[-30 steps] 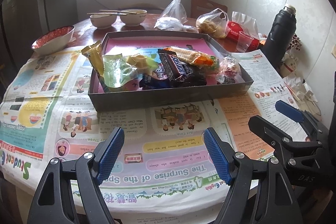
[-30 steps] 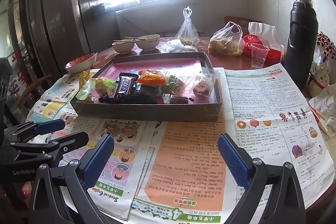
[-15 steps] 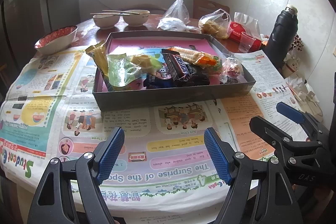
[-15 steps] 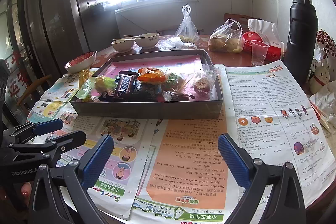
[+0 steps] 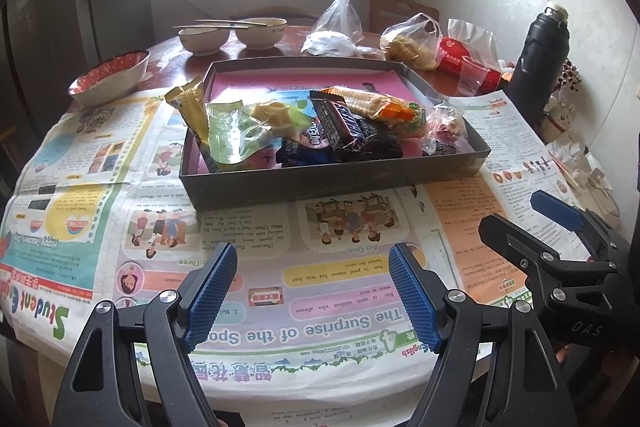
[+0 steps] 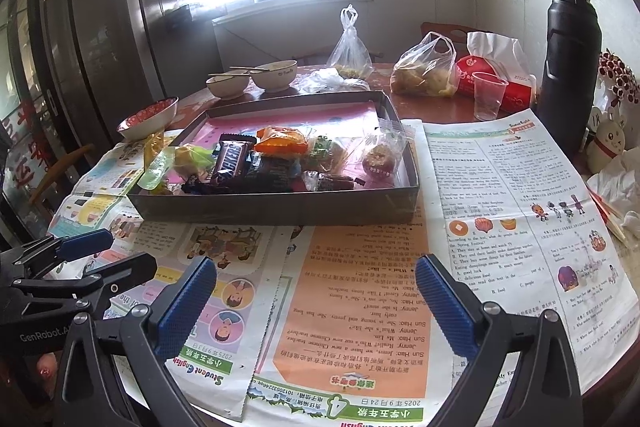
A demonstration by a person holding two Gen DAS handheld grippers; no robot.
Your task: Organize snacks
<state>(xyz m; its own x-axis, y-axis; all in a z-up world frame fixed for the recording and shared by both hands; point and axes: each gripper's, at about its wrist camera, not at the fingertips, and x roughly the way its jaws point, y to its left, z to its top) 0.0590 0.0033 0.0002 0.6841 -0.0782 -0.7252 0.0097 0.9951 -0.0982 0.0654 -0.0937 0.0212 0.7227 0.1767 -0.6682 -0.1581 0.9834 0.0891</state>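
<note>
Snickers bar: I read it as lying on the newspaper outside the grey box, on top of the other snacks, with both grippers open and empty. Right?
Not quite. The Snickers bar lies inside the grey box, on top of the other snacks, not out on the newspaper; the left wrist view shows it. Left gripper and right gripper are open and empty.

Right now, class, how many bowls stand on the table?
3. Two plain pale ceramic bowls sit side by side beyond the tray with chopsticks across them; one red-patterned bowl sits left. Others could hide behind the bags.
</note>
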